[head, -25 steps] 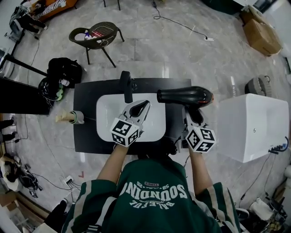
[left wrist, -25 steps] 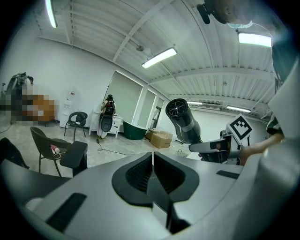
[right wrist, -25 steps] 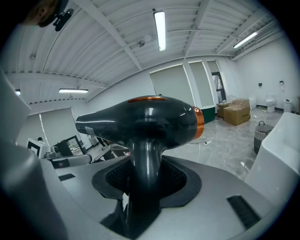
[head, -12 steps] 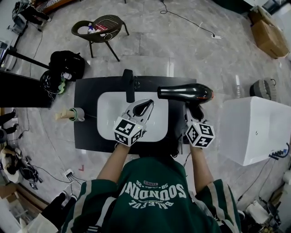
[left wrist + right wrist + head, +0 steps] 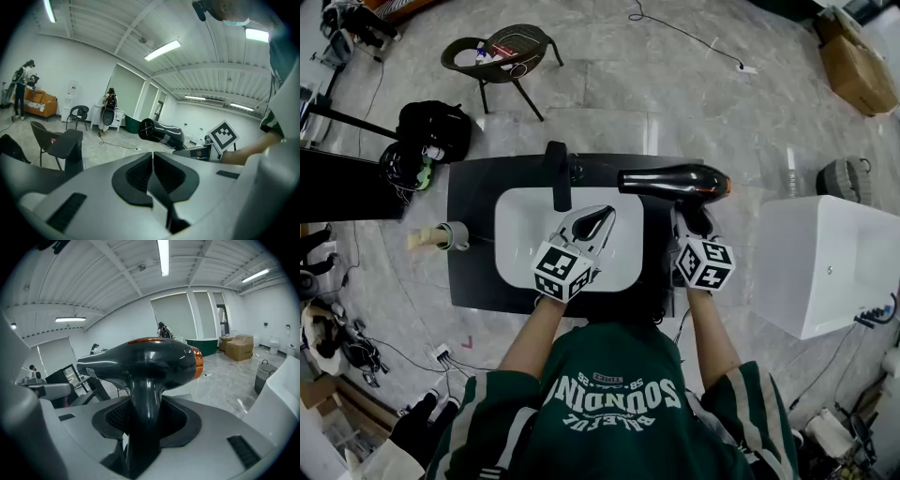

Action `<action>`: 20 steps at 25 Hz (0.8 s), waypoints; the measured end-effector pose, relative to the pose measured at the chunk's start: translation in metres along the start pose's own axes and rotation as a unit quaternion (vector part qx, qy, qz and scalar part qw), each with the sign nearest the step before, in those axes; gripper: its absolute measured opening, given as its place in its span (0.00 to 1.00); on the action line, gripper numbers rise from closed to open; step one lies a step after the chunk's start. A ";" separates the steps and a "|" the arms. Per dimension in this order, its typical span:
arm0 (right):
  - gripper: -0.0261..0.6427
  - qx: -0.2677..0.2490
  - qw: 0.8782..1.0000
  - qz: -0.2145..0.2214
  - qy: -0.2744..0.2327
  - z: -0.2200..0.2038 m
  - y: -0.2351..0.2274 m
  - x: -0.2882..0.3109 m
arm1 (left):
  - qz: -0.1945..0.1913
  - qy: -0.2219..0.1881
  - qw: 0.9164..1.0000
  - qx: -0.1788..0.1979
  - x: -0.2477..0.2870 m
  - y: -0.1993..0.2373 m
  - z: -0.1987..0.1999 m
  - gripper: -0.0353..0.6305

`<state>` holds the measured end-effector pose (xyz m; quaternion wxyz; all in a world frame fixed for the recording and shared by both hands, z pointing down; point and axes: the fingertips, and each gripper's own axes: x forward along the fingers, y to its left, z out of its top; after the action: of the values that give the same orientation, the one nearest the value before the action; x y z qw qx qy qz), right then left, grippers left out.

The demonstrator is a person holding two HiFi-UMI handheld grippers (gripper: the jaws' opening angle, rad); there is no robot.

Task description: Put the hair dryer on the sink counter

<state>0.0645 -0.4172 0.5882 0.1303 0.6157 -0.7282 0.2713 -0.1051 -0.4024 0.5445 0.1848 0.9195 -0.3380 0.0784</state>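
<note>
A black hair dryer (image 5: 673, 181) with an orange ring at its rear hangs over the right end of the dark sink counter (image 5: 473, 272), barrel pointing left. My right gripper (image 5: 690, 221) is shut on its handle; in the right gripper view the handle (image 5: 146, 413) fills the gap between the pads and the barrel (image 5: 140, 362) lies across the top. My left gripper (image 5: 592, 223) hovers over the white basin (image 5: 517, 234), shut with nothing in it. The left gripper view shows its closed jaws and the hair dryer (image 5: 161, 132) beyond.
A black faucet (image 5: 558, 174) stands at the back of the basin. A cup with a brush (image 5: 445, 235) sits on the counter's left end. A white box (image 5: 830, 258) stands to the right, and a chair (image 5: 502, 66) and a black bag (image 5: 431, 131) lie behind.
The right gripper has carried the hair dryer a little left and farther back over the counter's right end. The left gripper has hardly moved.
</note>
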 end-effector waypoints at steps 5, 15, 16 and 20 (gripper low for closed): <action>0.33 0.002 1.000 -0.007 0.020 -0.009 -0.004 0.018 | 0.001 0.004 1.000 -0.003 0.003 0.000 -0.001 0.09; 0.33 0.003 0.997 -0.033 0.073 -0.040 -0.020 0.062 | 0.006 0.016 1.000 -0.016 0.009 0.009 -0.014 0.09; 0.33 0.009 0.996 -0.035 0.079 -0.043 -0.022 0.065 | 0.006 0.017 1.000 -0.016 0.009 0.010 -0.015 0.09; 0.33 0.021 0.993 -0.046 0.102 -0.056 -0.030 0.078 | 0.009 0.023 0.999 -0.021 0.007 0.014 -0.021 0.09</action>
<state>0.0695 -0.4533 0.6822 0.2036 0.6203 -0.6761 0.3414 -0.1089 -0.4081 0.5693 0.2112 0.9102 -0.3436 0.0939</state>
